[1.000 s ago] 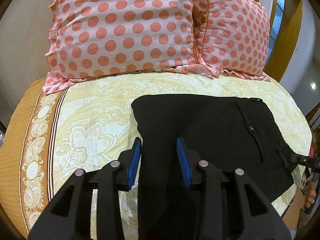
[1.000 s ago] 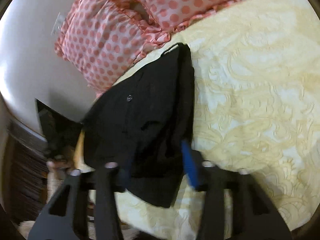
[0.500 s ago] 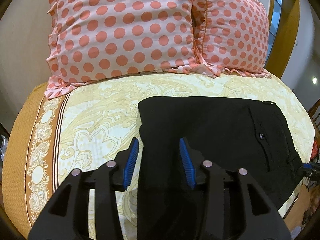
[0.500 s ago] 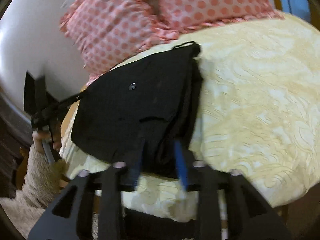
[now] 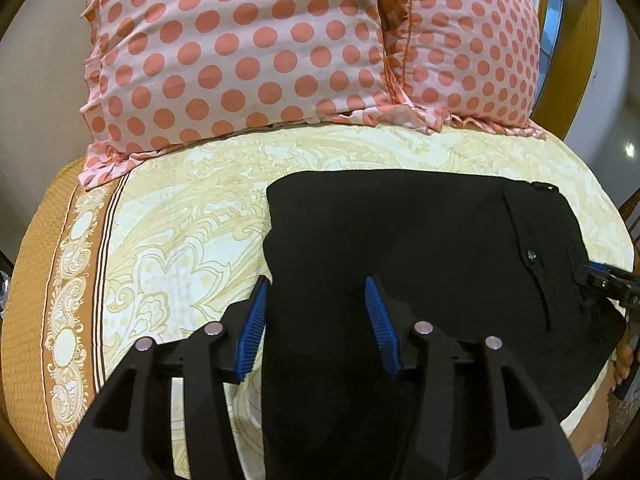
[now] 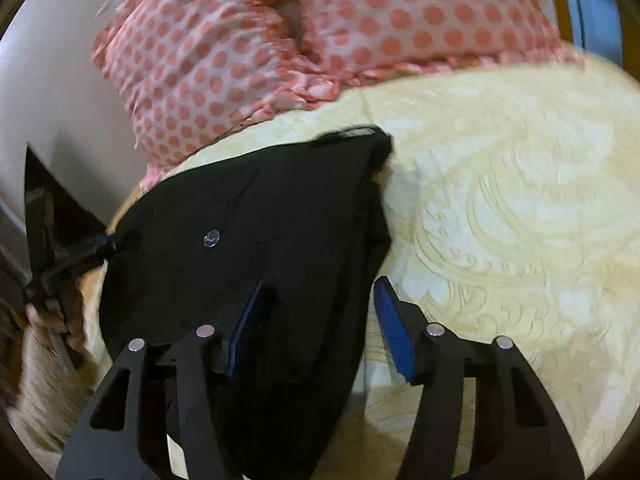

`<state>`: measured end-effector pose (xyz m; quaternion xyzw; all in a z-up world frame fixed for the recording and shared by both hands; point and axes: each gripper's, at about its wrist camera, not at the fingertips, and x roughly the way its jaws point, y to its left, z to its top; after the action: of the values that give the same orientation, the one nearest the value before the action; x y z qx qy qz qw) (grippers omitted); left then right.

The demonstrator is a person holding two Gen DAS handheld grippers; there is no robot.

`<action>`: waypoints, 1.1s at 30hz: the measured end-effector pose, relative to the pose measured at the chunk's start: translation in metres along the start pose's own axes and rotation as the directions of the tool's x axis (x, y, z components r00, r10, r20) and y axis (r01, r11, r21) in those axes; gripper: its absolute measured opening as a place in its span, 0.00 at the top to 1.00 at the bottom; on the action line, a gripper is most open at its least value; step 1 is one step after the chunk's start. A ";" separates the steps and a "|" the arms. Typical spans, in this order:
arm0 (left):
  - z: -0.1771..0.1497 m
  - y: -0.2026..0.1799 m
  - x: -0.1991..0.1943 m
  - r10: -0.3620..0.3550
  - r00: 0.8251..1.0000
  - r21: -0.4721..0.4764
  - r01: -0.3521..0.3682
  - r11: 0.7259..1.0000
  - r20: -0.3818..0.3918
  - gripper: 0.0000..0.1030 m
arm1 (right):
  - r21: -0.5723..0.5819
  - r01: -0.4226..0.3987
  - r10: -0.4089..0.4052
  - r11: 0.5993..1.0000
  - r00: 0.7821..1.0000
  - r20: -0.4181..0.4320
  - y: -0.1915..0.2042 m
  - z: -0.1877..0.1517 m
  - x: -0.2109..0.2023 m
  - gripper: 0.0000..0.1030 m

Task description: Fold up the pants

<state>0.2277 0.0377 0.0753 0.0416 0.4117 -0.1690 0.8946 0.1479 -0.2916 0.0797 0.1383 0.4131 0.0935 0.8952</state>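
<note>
Black pants (image 5: 420,240) lie folded on the yellow patterned bedspread (image 5: 180,216), with a back-pocket button (image 5: 531,255) toward the right. My left gripper (image 5: 316,312) is open, its blue pads straddling the pants' left folded edge, fabric between the jaws. My right gripper (image 6: 318,312) is open over the waistband side of the pants (image 6: 260,216); the right pad is above the bedspread (image 6: 520,220). The right gripper's tip also shows in the left wrist view (image 5: 608,280) at the pants' right edge. The left gripper shows in the right wrist view (image 6: 68,264) at the far edge.
Two pink polka-dot pillows (image 5: 240,52) (image 5: 460,40) lean at the head of the bed. An orange border (image 5: 36,280) runs along the bed's left edge. A wooden headboard post (image 5: 568,40) stands at the right. The pillows also show in the right wrist view (image 6: 320,28).
My right gripper's jaws have opened wider and it has shifted over the pants' waistband edge. My left gripper has pulled back slightly, still open over the folded edge.
</note>
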 end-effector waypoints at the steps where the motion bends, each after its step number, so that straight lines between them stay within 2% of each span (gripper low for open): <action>1: 0.000 0.000 0.001 -0.001 1.000 0.000 0.001 1.000 -0.001 0.51 | -0.063 -0.022 0.023 0.998 1.000 0.020 0.010 -0.002 -0.005 0.60; 3: 0.000 0.001 0.001 -0.002 1.000 -0.002 0.002 1.000 -0.001 0.49 | -0.116 -0.013 0.016 0.993 1.000 0.026 0.022 -0.004 -0.008 0.60; 4: 0.001 0.001 0.002 -0.002 1.000 -0.002 0.002 1.000 -0.002 0.48 | -0.125 0.027 -0.023 0.992 0.999 0.029 0.023 -0.003 -0.007 0.60; 7: 0.000 0.003 0.002 -0.004 1.000 -0.007 0.004 1.000 -0.003 0.47 | -0.021 0.015 -0.014 1.000 1.000 0.006 0.004 0.001 0.001 0.58; 9: 0.000 0.004 0.003 -0.006 1.000 -0.008 0.005 1.000 -0.005 0.47 | -0.013 0.016 -0.016 1.000 1.000 0.002 0.001 0.001 0.005 0.57; 12: 0.001 0.004 0.005 -0.008 1.000 -0.010 0.008 1.000 -0.013 0.47 | -0.045 0.019 -0.019 0.999 1.000 -0.001 0.008 -0.001 0.010 0.58; 13: 0.001 0.004 0.007 -0.017 1.000 -0.010 0.017 1.000 -0.020 0.47 | -0.074 0.002 -0.003 0.997 1.000 -0.007 0.013 -0.003 0.010 0.59; 15: 0.001 0.004 0.009 -0.038 0.999 -0.011 0.038 0.999 -0.031 0.47 | -0.137 0.026 -0.026 0.990 1.000 0.007 0.025 -0.006 0.009 0.59; 17: 0.000 0.004 0.012 -0.043 0.998 -0.011 0.042 0.999 -0.039 0.47 | -0.093 0.023 -0.023 0.995 1.000 0.009 0.018 -0.002 0.010 0.59; 19: 0.001 0.003 0.013 -0.044 0.998 -0.011 0.044 0.999 -0.043 0.46 | -0.025 -0.002 0.002 1.000 1.000 0.000 0.005 0.001 0.014 0.53; 21: 0.002 0.002 0.015 -0.054 0.997 -0.009 0.054 0.999 -0.053 0.46 | -0.032 -0.009 0.009 0.999 1.000 0.008 0.005 0.001 0.016 0.52; 23: 0.003 0.001 0.018 -0.067 0.996 -0.013 0.066 0.998 -0.066 0.51 | -0.078 -0.035 0.035 0.996 0.999 0.002 0.014 -0.001 0.019 0.72; 25: 0.004 0.000 0.021 -0.097 0.992 -0.024 0.095 0.995 -0.080 0.73 | -0.098 -0.051 0.054 0.994 0.998 0.020 0.018 0.000 0.015 0.86; 26: 0.004 -0.001 0.021 -0.105 0.991 -0.028 0.103 0.994 -0.080 0.78 | -0.096 -0.064 0.067 0.993 0.997 0.029 0.017 0.001 0.013 0.87; 27: 0.004 -0.002 0.020 -0.110 0.991 -0.026 0.108 0.994 -0.078 0.87 | -0.082 -0.091 0.094 0.992 0.995 0.039 0.015 0.002 0.010 0.88; 29: 0.004 -0.004 0.016 -0.111 0.992 -0.027 0.110 0.994 -0.058 0.89 | -0.075 -0.128 0.132 0.989 0.990 0.050 0.013 0.006 0.006 0.88; 33: 0.005 -0.008 0.010 -0.100 0.994 -0.015 0.099 0.995 -0.037 0.90 | -0.055 -0.138 0.140 0.989 0.989 0.045 0.011 0.012 0.004 0.89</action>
<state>0.2344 0.0267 0.0713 0.0183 0.4310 -0.2099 0.8774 0.1591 -0.2822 0.0874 0.1459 0.3780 0.1629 0.8996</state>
